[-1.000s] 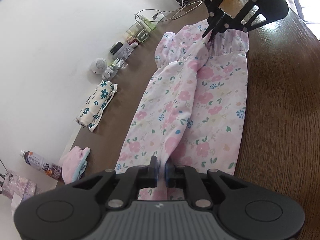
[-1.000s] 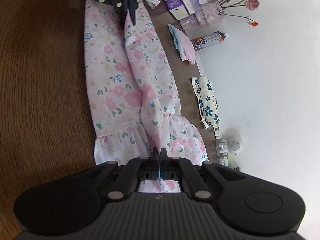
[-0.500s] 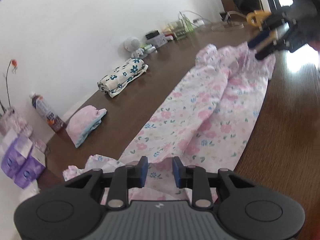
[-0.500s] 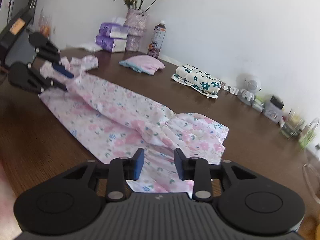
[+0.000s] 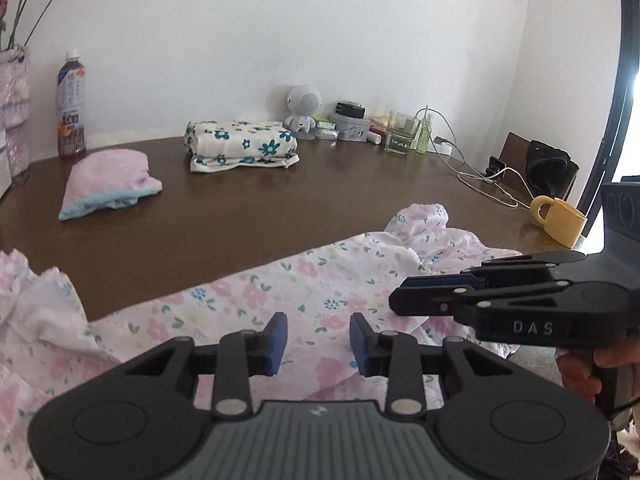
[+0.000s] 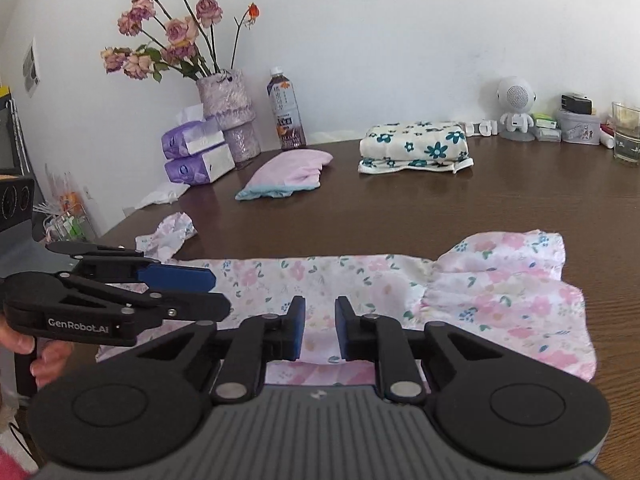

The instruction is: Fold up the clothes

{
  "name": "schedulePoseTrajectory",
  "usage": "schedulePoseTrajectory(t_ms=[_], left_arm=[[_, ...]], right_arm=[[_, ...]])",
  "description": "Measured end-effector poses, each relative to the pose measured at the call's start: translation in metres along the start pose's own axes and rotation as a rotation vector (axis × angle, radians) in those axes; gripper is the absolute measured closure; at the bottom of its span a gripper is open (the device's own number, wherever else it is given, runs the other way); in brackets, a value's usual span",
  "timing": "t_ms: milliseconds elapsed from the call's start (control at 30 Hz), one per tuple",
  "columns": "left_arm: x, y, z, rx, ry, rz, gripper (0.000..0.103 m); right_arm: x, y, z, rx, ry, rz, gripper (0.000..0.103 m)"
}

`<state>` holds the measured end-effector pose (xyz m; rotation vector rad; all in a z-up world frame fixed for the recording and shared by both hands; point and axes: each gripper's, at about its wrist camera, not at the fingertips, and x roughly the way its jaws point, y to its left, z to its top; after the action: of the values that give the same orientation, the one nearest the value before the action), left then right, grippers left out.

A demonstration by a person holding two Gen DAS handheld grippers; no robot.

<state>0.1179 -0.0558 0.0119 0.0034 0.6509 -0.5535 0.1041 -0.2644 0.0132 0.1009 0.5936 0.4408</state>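
A pink floral garment (image 6: 360,284) lies flat and lengthwise on a brown table (image 6: 520,200). Above its near edge, the left gripper (image 5: 318,338) and right gripper (image 6: 320,332) hover side by side, fingers apart, holding nothing. Beyond the garment sit folded clothes (image 6: 416,146) and a bottle (image 6: 285,110).

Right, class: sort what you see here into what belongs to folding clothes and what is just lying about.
Belongs to the job:
pink flowered garment
left gripper, open
right gripper, open

Just lying about:
drink bottle
vase of flowers
tissue packs
yellow mug
toy robot
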Motion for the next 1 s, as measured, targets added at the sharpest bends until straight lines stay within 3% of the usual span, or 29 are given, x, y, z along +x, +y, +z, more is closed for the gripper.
schedulePoseTrajectory(t_ms=[233, 500, 1000], left_arm=[[0.008, -0.001, -0.008, 0.013, 0.032, 0.023, 0.076], [0.007, 0.000, -0.010, 0.030, 0.024, 0.025, 0.077], [0.002, 0.001, -0.015, 0.044, 0.016, 0.033, 0.077]], right_arm=[[0.018, 0.025, -0.015, -0.096, 0.052, -0.086, 0.086], [0.012, 0.019, -0.023, -0.132, 0.067, -0.164, 0.085], [-0.020, -0.039, -0.031, 0.008, 0.041, -0.338, 0.088]])
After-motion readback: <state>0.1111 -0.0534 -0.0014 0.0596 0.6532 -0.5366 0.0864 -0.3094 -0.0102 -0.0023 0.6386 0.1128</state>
